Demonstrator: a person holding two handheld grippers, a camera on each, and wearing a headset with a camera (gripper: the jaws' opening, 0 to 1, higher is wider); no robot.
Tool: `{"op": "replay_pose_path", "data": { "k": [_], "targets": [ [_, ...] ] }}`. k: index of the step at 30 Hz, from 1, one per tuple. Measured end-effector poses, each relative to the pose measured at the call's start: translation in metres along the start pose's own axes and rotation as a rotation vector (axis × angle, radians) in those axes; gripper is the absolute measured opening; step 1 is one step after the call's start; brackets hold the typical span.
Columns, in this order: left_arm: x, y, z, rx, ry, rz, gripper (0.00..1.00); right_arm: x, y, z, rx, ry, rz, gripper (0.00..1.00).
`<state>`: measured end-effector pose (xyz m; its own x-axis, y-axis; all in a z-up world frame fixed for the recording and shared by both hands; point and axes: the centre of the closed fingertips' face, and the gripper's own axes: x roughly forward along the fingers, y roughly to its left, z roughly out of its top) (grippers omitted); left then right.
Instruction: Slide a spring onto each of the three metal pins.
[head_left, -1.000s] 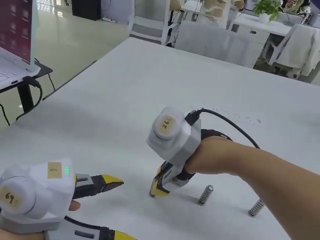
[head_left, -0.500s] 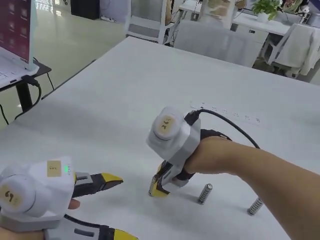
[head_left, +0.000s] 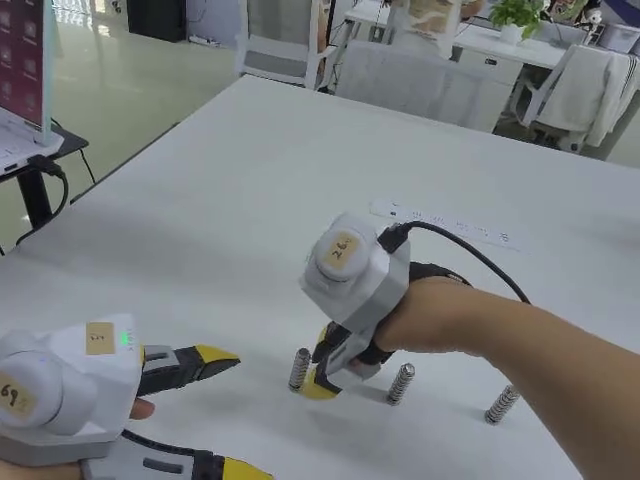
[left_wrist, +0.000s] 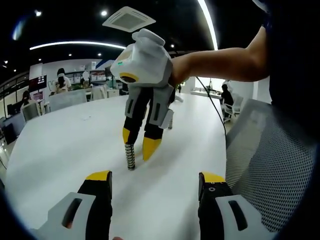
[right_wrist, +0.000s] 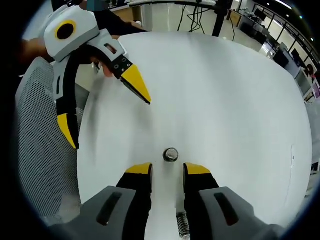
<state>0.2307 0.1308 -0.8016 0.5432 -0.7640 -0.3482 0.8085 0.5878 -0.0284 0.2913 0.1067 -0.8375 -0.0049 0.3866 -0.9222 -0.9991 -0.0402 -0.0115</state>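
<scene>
1. The right gripper (head_left: 328, 378) points down at the white table (head_left: 250, 200), with its jaws a narrow gap apart and nothing between them.
2. The left spring (head_left: 299, 369) stands just beside its tips, with its long axis upright. In the right gripper view it is seen end-on, and the round top of its pin (right_wrist: 170, 154) lies just ahead of the jaws.
3. The middle spring (head_left: 401, 383) stands close on the gripper's other side, and the right spring (head_left: 503, 404) stands farther along. Both are upright with a slight lean, and the three form a row.
4. The left gripper (head_left: 225, 415) sits well apart, with its jaws spread wide and empty, aimed toward the right gripper.
</scene>
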Motion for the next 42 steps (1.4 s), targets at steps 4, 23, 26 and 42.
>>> {"op": "replay_pose_path", "data": {
  "k": [4,23,26,42],
  "targets": [
    [0.002,-0.002,0.002,0.004,0.000,-0.006,0.66,-0.004,0.002,-0.005,0.019,-0.012,-0.006,0.23],
    [0.006,-0.007,0.004,0.009,0.010,-0.012,0.68,-0.021,0.021,-0.022,0.064,-0.086,-0.043,0.26],
    [0.006,-0.008,0.006,0.009,0.007,-0.014,0.68,-0.024,0.023,-0.023,0.086,-0.108,-0.045,0.26],
    [0.006,-0.015,0.009,0.011,0.007,-0.017,0.69,-0.049,0.041,-0.032,0.137,-0.209,-0.100,0.27]
  ]
}}
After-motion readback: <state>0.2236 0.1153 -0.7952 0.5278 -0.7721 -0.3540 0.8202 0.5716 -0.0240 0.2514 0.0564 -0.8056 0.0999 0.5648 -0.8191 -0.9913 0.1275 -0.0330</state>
